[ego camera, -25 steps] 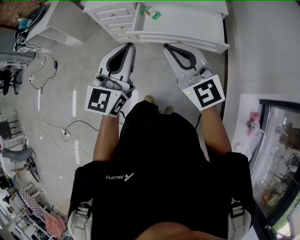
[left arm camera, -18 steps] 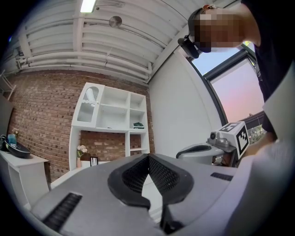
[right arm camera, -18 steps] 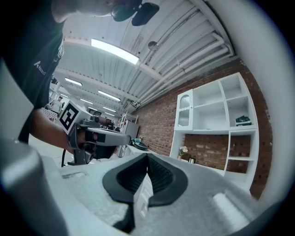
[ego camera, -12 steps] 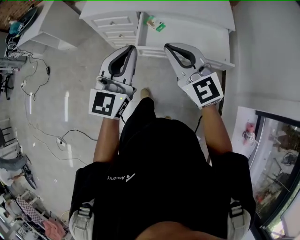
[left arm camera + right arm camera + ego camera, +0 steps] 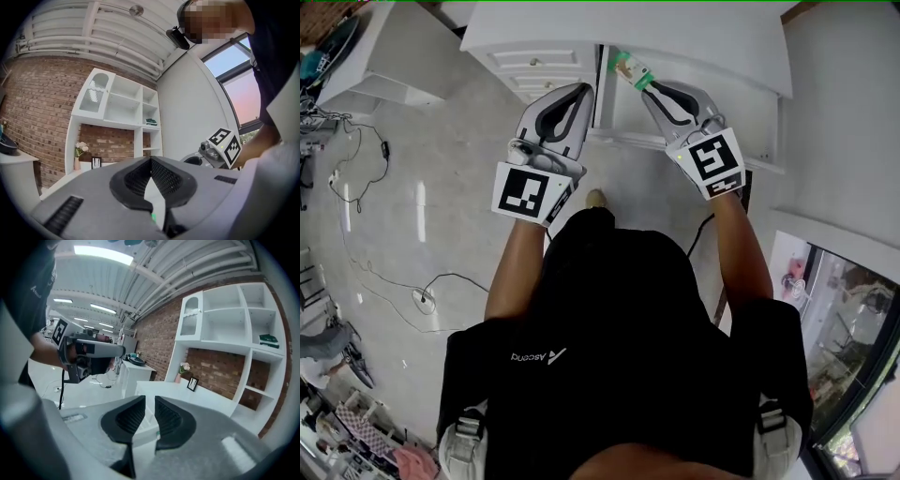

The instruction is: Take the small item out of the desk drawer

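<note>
White desk (image 5: pixel 694 37) on grey floor (image 5: pixel 441 141), brick wall (image 5: pixel 42 103) behind; left tool (image 5: pixel 584 90) together, right tool (image 5: pixel 650 88) just opening, empty

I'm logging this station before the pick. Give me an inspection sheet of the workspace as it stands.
Surface: white desk, its drawer open.
Job's things: small green-and-white item lying in the drawer, towards its left side.
Clutter: flowers and a picture frame below the shelves; nothing else seen in the drawer.
Grippers: left gripper shut, empty; right gripper has just been opening, fingers slightly apart, nothing between them, tips close by the item in the head view.
Cables: loose cables on the floor to the left.
Surroundings: brick wall, white shelves, window.
</note>
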{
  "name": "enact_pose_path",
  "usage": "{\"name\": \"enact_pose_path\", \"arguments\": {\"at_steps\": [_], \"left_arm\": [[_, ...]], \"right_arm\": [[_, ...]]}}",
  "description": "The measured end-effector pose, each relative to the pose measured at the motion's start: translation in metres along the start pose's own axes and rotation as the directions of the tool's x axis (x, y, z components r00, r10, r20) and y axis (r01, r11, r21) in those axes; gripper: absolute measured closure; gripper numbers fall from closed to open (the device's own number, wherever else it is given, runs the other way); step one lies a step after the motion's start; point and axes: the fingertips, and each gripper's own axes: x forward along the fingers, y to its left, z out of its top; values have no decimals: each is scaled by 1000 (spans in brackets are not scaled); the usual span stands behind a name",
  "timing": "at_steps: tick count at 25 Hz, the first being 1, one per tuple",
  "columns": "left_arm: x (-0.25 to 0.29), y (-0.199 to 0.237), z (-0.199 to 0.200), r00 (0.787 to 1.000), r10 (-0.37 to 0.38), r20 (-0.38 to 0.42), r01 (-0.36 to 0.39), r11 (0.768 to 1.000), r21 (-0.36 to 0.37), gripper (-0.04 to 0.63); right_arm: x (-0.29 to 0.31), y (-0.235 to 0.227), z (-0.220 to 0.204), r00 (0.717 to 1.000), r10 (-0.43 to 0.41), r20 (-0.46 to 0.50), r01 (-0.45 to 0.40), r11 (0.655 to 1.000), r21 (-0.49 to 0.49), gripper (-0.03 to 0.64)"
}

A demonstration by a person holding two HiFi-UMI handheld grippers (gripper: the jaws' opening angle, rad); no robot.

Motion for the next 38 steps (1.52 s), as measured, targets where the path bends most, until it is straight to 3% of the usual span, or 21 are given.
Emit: {"name": "enact_pose_path", "arguments": {"at_steps": [9,16,23,28,38], "left_arm": [[35,60,-28,999,-37,-30,35,997,-64,597],[52,82,-59,997,12,-75,-20,994,-103,597],[63,103,-94,989,43,-142,-59,992,-112,597],[66,115,-114,979,87,-184,-110,987,-119,597],[62,132,-122,969,124,-213,-151,982,-114,597]], "right_arm": [[94,-35,-78,972,30,-233,-15,998,67,484],[142,-51,-162,920,90,-382,-54,993,105,395],[189,-68,-243,865,101,-492,-26,987,158,321],[214,-77,-287,831,145,-536,-42,979,200,278],[241,-77,-314,795,172,-582,-72,979,190,245]]}}
